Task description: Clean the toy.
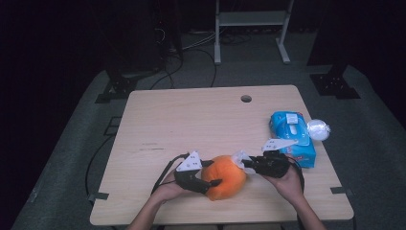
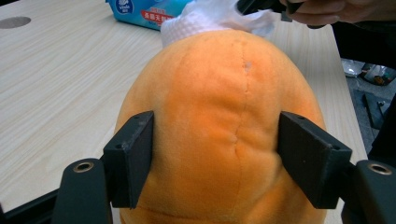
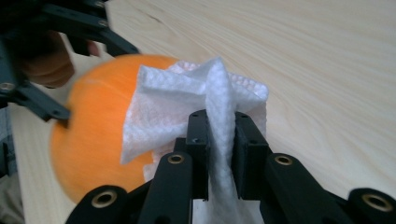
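An orange plush ball (image 1: 225, 176) rests on the wooden table (image 1: 191, 120) near its front edge. My left gripper (image 1: 207, 178) is shut on the plush ball (image 2: 224, 130), its black pads (image 2: 130, 158) pressing into both sides. My right gripper (image 1: 245, 164) is shut on a white wet wipe (image 3: 219, 121), pinched between its pads (image 3: 198, 140). The wipe (image 1: 238, 156) lies against the upper right side of the plush ball (image 3: 93, 140). In the left gripper view the wipe (image 2: 210, 18) peeks over the top of the toy.
A blue pack of wet wipes (image 1: 293, 136) lies at the table's right edge, with a crumpled white wipe (image 1: 318, 129) beside it. A round cable hole (image 1: 246, 98) sits near the far edge. Cables and a white frame (image 1: 251, 19) stand on the floor behind.
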Tool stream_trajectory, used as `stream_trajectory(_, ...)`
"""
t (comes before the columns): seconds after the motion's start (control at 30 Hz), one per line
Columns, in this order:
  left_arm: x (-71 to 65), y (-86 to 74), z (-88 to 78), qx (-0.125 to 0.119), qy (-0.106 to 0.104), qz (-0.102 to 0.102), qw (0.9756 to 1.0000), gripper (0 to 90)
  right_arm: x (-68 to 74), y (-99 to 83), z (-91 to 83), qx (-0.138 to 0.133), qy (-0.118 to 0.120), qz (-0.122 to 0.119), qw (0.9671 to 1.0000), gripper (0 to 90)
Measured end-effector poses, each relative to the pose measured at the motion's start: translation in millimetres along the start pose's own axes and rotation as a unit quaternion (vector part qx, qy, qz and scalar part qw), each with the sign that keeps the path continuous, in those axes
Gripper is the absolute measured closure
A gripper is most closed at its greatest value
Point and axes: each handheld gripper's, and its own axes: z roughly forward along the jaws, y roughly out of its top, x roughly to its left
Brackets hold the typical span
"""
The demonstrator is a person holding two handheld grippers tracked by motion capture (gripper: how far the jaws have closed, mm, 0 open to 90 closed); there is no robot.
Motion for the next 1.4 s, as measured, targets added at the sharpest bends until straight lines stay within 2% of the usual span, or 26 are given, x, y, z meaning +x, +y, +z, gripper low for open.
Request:
stream_trajectory(0.07, -0.3, -0.1, 0.8, -0.002, 0.0, -0.002, 1.0, 28.9, 2.8, 2.2, -3.2, -0.011, 0.005, -0.001, 0.9999, 77.6)
stream_trajectory(0.1, -0.7, 0.1, 1.5, -0.002, 0.001, -0.002, 1.0, 28.8, 6.7, 5.3, -5.2, -0.021, 0.015, -0.004, 0.9996, 77.6)
stream_trajectory(0.17, -1.5, 0.9, 3.0, -0.001, 0.0, 0.001, 1.0, 28.8, 17.0, 11.8, -7.2, -0.037, 0.029, -0.02, 0.9987, 77.5)
stream_trajectory(0.23, -2.5, 1.5, 3.4, 0.0, 0.001, 0.003, 1.0, 28.8, 23.9, 14.7, -5.4, -0.034, 0.034, -0.033, 0.9983, 77.4)
stream_trajectory(0.27, -2.9, 1.5, 3.5, -0.001, 0.001, 0.002, 1.0, 28.7, 25.2, 13.8, -1.8, -0.024, 0.026, -0.04, 0.9986, 77.3)
stream_trajectory(0.33, -4.1, 1.6, 4.6, -0.001, 0.003, 0.003, 1.0, 28.7, 19.1, 9.3, 2.3, -0.013, 0.023, -0.029, 0.9992, 77.4)
stream_trajectory(0.4, -6.1, 2.7, 5.5, 0.0, 0.004, 0.007, 1.0, 28.8, 10.2, 5.6, 2.1, -0.001, 0.002, -0.021, 0.9998, 77.5)
stream_trajectory(0.43, -6.6, 3.0, 5.6, 0.001, 0.004, 0.01, 0.9999, 28.7, 6.5, 4.1, 0.7, -0.001, 0.001, -0.009, 1.0, 77.6)
stream_trajectory(0.5, -6.8, 3.0, 6.0, 0.001, 0.004, 0.01, 0.9999, 28.7, 4.9, 3.9, -2.6, -0.006, 0.001, -0.004, 1.0, 77.6)
stream_trajectory(0.6, -7.4, 3.1, 7.5, -0.002, 0.002, 0.007, 1.0, 28.6, 14.2, 11.1, -7.5, -0.032, 0.025, -0.011, 0.9991, 77.5)
stream_trajectory(0.7, -8.6, 3.3, 8.5, -0.002, 0.004, 0.009, 0.9999, 28.5, 28.7, 16.2, -3.3, -0.028, 0.033, -0.042, 0.9982, 77.5)
stream_trajectory(0.73, -8.8, 3.4, 8.4, -0.002, 0.004, 0.009, 0.9999, 28.5, 30.1, 15.1, -0.1, -0.02, 0.026, -0.05, 0.9982, 77.5)
stream_trajectory(0.77, -8.8, 3.4, 8.3, -0.001, 0.004, 0.01, 0.9999, 28.5, 28.5, 13.1, 2.3, -0.015, 0.026, -0.049, 0.9984, 77.5)
stream_trajectory(0.8, -8.9, 3.4, 8.6, -0.001, 0.005, 0.01, 0.9999, 28.6, 24.4, 11.2, 3.1, -0.016, 0.032, -0.036, 0.9987, 77.6)
stream_trajectory(0.83, -9.2, 3.4, 8.9, -0.001, 0.005, 0.01, 0.9999, 28.6, 19.8, 9.6, 3.0, -0.015, 0.029, -0.029, 0.999, 77.6)
stream_trajectory(0.9, -9.4, 3.5, 8.8, -0.001, 0.004, 0.011, 0.9999, 28.6, 9.5, 5.6, 1.3, -0.004, -0.001, -0.02, 0.9998, 77.7)
stream_trajectory(0.97, -9.2, 3.6, 9.2, -0.001, 0.003, 0.011, 0.9999, 28.5, 5.6, 3.7, -2.3, -0.006, -0.004, -0.007, 0.9999, 77.8)
stream_trajectory(1.0, -9.0, 3.6, 9.7, -0.001, 0.003, 0.01, 0.9999, 28.5, 7.7, 5.2, -4.0, -0.011, -0.004, -0.012, 0.9999, 77.7)
stream_trajectory(1.1, -9.4, 4.0, 12.3, -0.004, 0.003, 0.008, 1.0, 28.4, 21.6, 13.9, -5.6, -0.032, 0.023, -0.028, 0.9988, 77.6)
stream_trajectory(1.17, -10.2, 4.8, 12.6, -0.002, 0.004, 0.01, 0.9999, 28.2, 31.4, 17.0, -1.7, -0.026, 0.03, -0.048, 0.998, 77.4)
stream_trajectory(1.23, -10.9, 7.0, 10.6, 0.0, 0.011, 0.012, 0.9999, 27.2, 34.6, 15.2, 3.6, -0.013, 0.022, -0.063, 0.9977, 77.5)
stream_trajectory(1.3, -11.3, 13.0, 6.5, 0.003, 0.014, 0.015, 0.9998, 23.4, 28.5, 12.6, 4.1, -0.011, 0.025, -0.052, 0.9983, 77.7)
stream_trajectory(1.37, -10.5, 16.9, 2.1, 0.0, 0.016, 0.012, 0.9998, 19.3, 22.4, 9.9, 2.1, -0.004, 0.0, -0.052, 0.9987, 77.7)
stream_trajectory(1.4, -10.5, 16.9, 2.1, 0.0, 0.016, 0.012, 0.9998, 19.3, 22.4, 9.9, 2.1, -0.004, 0.0, -0.052, 0.9987, 77.7)
